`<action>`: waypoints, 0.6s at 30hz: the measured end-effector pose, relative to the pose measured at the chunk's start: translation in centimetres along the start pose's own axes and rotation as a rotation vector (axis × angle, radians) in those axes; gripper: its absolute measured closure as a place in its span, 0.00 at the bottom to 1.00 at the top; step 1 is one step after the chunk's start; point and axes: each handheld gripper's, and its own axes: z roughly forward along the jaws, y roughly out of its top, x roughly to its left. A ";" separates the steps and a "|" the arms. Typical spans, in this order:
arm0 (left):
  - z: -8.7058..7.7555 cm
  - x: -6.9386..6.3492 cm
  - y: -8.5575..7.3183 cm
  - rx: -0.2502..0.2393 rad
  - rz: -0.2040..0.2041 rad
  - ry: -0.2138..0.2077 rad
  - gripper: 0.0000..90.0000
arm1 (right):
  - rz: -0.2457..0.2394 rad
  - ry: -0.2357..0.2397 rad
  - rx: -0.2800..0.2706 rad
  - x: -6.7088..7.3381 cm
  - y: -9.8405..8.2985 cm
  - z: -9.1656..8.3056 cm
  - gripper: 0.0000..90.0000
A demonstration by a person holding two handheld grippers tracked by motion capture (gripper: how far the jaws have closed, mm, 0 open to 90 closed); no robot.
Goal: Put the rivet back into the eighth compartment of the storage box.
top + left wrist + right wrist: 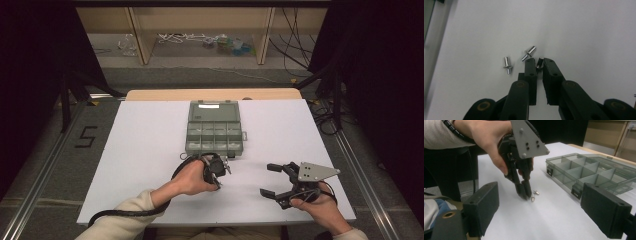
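1. The tabletop [150,165] is a plain white sheet with a bare wooden strip along its far edge.
2. Beyond it stands a wooden shelf [200,30], with loose cables and small bits on the grey floor [60,150] beneath; black curtains hang at both sides.
3. A grey compartment box [214,128] lies open at the middle of the tabletop.
4. The left gripper [539,63] points down near the box, its jaws nipped on a small metal rivet [539,62].
5. Two more rivets [528,53] lie loose just beside its tips.
6. The right gripper [270,180] rests wide apart and empty, to the right.
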 end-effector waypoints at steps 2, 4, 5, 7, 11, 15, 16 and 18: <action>0.0 0.0 0.0 0.001 0.001 0.001 0.91 | 0.000 0.000 0.000 0.0 0.0 0.0 0.18; 0.0 0.0 0.0 0.001 -0.001 0.002 0.91 | -0.002 0.004 -0.005 0.0 0.0 0.0 0.18; 0.0 0.0 0.0 0.001 -0.003 0.002 0.91 | -0.002 0.004 -0.005 0.0 0.0 0.0 0.18; 0.0 -0.1 0.0 -0.001 -0.008 0.003 0.91 | 0.000 0.007 -0.012 0.0 0.0 0.1 0.18; 0.0 0.0 0.0 0.000 -0.009 0.003 0.91 | -0.001 0.008 -0.012 0.0 0.0 0.1 0.18; 0.0 -0.1 0.0 -0.001 -0.009 0.007 0.91 | -0.002 0.009 -0.016 0.0 0.0 0.1 0.18; 0.0 -0.1 0.0 -0.001 -0.009 0.007 0.91 | -0.002 0.009 -0.016 0.0 0.0 0.1 0.18; -0.1 -0.1 0.0 -0.001 -0.011 0.006 0.91 | -0.002 0.001 -0.004 0.0 0.0 0.0 0.18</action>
